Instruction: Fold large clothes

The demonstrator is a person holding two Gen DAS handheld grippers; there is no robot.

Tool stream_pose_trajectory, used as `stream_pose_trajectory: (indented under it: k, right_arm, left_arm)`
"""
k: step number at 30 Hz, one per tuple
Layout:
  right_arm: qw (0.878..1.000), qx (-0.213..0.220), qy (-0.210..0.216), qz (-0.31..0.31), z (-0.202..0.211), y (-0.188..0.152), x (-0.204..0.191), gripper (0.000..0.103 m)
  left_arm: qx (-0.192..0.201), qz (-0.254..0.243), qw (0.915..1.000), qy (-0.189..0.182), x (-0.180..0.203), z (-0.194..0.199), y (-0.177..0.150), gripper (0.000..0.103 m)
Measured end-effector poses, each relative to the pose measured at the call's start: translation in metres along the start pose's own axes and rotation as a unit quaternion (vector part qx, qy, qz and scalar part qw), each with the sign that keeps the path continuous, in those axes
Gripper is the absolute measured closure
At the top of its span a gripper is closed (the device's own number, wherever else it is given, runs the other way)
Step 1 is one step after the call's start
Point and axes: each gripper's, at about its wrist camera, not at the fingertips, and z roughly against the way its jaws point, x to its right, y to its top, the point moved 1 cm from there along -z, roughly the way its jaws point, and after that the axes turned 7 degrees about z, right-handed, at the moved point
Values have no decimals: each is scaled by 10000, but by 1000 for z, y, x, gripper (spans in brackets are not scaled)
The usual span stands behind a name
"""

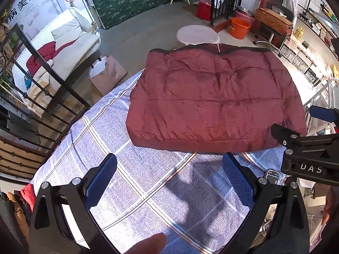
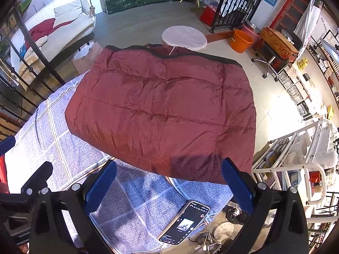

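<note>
Currently the maroon quilted coat (image 1: 214, 97) lies folded into a thick slab on the patterned sheet (image 1: 131, 182), clear of both tools. Left gripper (image 1: 169, 182) and right gripper (image 2: 169, 188) stand wide, holding nothing. Judged soft, bulky, light and slick-shelled; best taken at the near hem corners. Legible: "DAS" on the right tool; wall characters only partly readable. A phone (image 2: 184, 222) lies nearby.
</note>
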Motion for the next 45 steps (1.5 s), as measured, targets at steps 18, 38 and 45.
stream_pose_trajectory:
  k: [18,38,45]
  right_arm:
    - [10000,9,-1,-1,1,1,1,6]
    - [10000,26,-9,7,3,2,1,6]
    - [10000,25,-10,1,3,2,1,6]
  left_arm:
    - [-80,13,10000,32,-2,-1,-3,5]
    - [-94,16,9999,32,-2,-2,-4,5]
    - [-94,10,10000,29,-2,-2,-3,5]
